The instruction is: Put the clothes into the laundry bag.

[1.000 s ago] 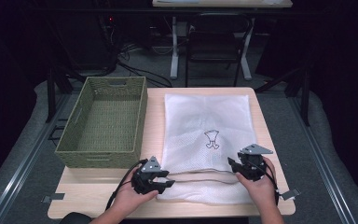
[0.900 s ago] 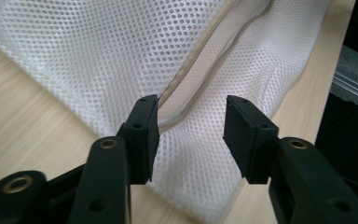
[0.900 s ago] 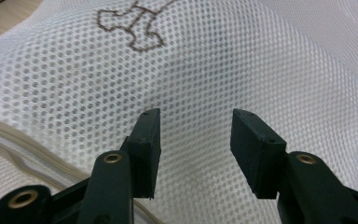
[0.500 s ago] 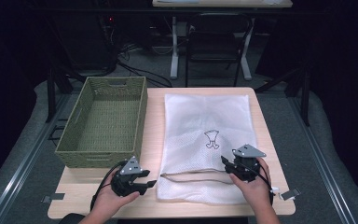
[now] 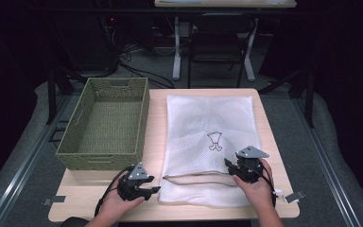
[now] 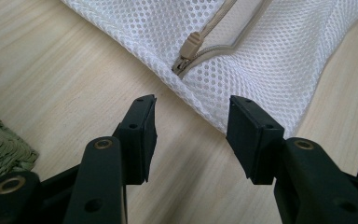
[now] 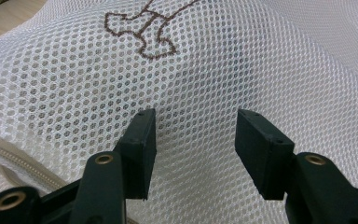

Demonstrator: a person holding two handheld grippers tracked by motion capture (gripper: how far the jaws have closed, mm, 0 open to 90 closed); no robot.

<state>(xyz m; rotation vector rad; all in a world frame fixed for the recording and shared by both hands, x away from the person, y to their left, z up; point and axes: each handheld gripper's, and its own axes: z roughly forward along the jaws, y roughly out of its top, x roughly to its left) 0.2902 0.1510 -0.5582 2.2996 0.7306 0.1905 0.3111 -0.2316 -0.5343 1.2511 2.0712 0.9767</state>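
A white mesh laundry bag (image 5: 210, 142) lies flat on the desk (image 5: 156, 113) beside a woven basket (image 5: 105, 124), its zipper pull (image 6: 189, 46) just ahead of the empty, half-open left gripper (image 6: 191, 135), while the right gripper (image 7: 193, 149) hovers wide open over the mesh, holding nothing.

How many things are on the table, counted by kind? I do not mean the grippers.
White mesh laundry bag: 1
Green woven basket: 1
Total: 2
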